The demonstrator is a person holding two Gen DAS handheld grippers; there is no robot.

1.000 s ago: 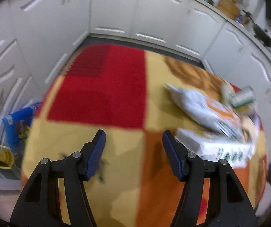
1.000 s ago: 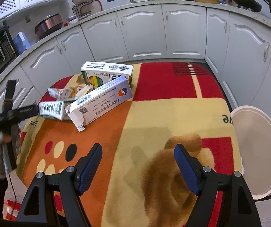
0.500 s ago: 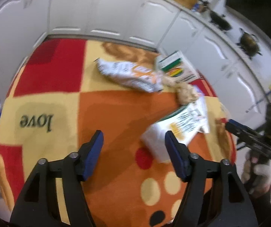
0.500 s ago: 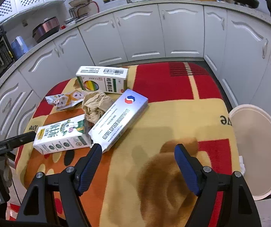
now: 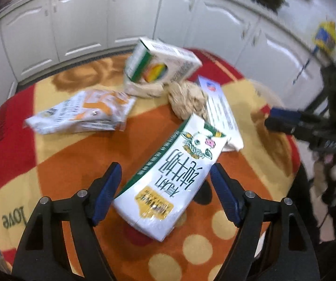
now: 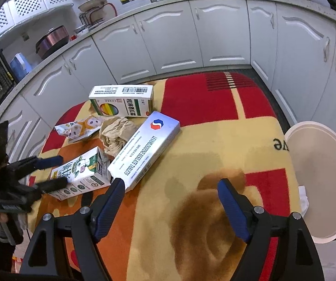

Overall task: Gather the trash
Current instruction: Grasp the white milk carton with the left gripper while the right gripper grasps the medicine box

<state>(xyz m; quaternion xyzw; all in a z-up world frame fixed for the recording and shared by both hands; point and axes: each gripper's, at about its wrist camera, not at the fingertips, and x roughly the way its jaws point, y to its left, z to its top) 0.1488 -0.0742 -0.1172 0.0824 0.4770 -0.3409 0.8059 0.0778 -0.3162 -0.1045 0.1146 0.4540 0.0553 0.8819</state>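
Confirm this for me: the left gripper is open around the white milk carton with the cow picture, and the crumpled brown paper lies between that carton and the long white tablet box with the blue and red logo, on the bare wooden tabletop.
One detail is wrong: no bare wood shows. The table wears a red, orange and yellow patterned cloth. The rest holds: in the right wrist view the left gripper, jaws opening, straddles the milk carton, and the crumpled brown paper lies by the tablet box.
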